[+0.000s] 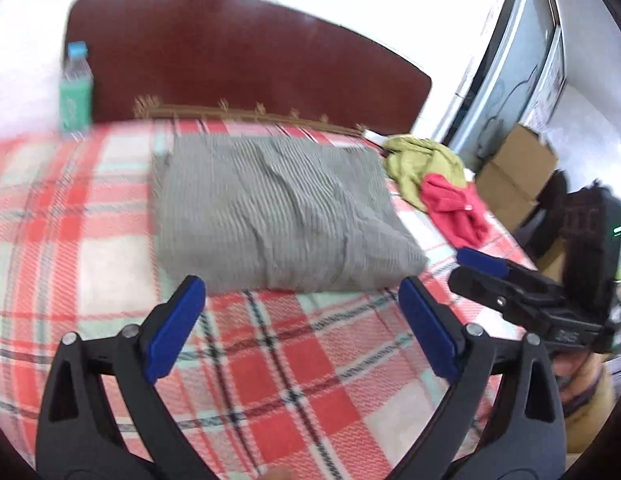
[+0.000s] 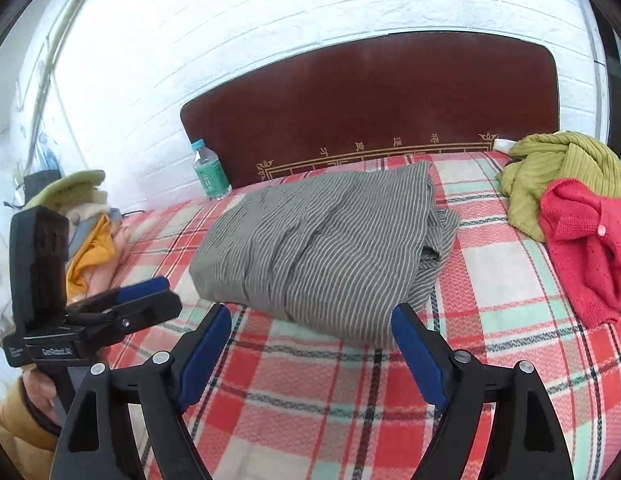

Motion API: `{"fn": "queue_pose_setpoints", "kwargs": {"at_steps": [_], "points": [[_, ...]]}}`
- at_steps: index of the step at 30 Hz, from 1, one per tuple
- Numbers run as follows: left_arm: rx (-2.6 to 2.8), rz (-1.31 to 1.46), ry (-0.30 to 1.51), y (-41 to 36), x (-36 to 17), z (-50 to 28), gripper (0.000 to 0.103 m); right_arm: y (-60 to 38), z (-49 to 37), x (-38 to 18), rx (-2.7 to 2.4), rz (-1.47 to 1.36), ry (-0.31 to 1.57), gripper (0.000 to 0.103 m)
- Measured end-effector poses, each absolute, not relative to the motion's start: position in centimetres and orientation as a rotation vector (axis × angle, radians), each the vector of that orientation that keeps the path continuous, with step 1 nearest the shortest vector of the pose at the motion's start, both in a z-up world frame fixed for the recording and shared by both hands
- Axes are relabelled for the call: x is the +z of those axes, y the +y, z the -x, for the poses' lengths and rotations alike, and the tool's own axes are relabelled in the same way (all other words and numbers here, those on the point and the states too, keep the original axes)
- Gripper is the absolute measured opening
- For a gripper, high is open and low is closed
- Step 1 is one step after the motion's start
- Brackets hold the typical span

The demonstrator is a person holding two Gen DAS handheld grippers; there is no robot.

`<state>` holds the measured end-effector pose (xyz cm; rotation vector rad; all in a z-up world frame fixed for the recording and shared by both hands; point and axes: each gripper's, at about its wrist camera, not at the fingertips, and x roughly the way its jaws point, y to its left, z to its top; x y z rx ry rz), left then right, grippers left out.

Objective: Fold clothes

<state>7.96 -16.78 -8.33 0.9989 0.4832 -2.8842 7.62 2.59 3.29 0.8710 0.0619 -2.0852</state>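
Both the left tool point(image 1: 300, 294) and the right tool point(image 2: 310, 320) hover side by side, fingers spread wide, empty.

Bright daylight, blown-out white wall point(image 2: 270, 32) — motion blur in the left wrist view, fisheye bending and dark corners

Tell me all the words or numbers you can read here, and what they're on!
"GenRobot.AI": this is my best reading of the small white print on the left gripper.
Gold characters on the headboard: too small to read.
Green label on the water bottle: too blurred to read.
White mark on the right gripper: too blurred to read.
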Motion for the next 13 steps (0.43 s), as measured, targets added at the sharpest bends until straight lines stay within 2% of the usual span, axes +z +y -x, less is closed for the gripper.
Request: {"fn": "queue_pose_setpoints", "kwargs": {"at_steps": [7, 13], "points": [[-2.905, -0.867, 0.481, -15.5, -6.2, -10.5, 0.098, 2.5, -8.5, 3.4, -2.069, -0.888, 0.043, 0.084], [-2.927, -0.837, 0.327, -13.6, -5.3, -11.1, 0.096, 2.4, -8.6, 3.5, -2.079, -0.878, 0.04, 0.084]]}}
